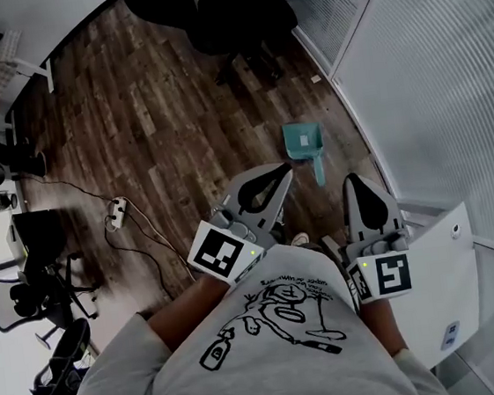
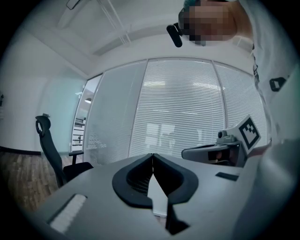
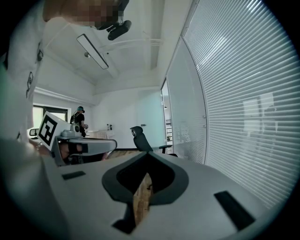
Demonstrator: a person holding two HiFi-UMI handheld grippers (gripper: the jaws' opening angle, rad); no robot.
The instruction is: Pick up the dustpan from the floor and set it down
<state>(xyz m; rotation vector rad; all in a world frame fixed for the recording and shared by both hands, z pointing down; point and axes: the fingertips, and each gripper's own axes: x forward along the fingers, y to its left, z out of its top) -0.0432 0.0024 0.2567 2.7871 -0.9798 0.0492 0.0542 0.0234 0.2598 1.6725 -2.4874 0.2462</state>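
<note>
A teal dustpan (image 1: 302, 141) lies on the wooden floor near the glass wall, its handle (image 1: 319, 171) pointing toward me. My left gripper (image 1: 285, 174) hangs above the floor, just left of the handle end, with jaws shut and nothing held. My right gripper (image 1: 355, 180) is to the right of the handle, also shut and empty. In the left gripper view the gripper (image 2: 152, 157) has its tips meeting, with blinds beyond. In the right gripper view the gripper (image 3: 149, 155) shows the same closed tips. The dustpan appears in neither gripper view.
Black office chairs (image 1: 235, 16) stand at the far side of the floor. A power strip (image 1: 118, 213) with cables lies to the left. A white panel (image 1: 443, 285) leans at the right by the blind-covered glass wall (image 1: 429, 83). A person (image 3: 79, 117) stands far off.
</note>
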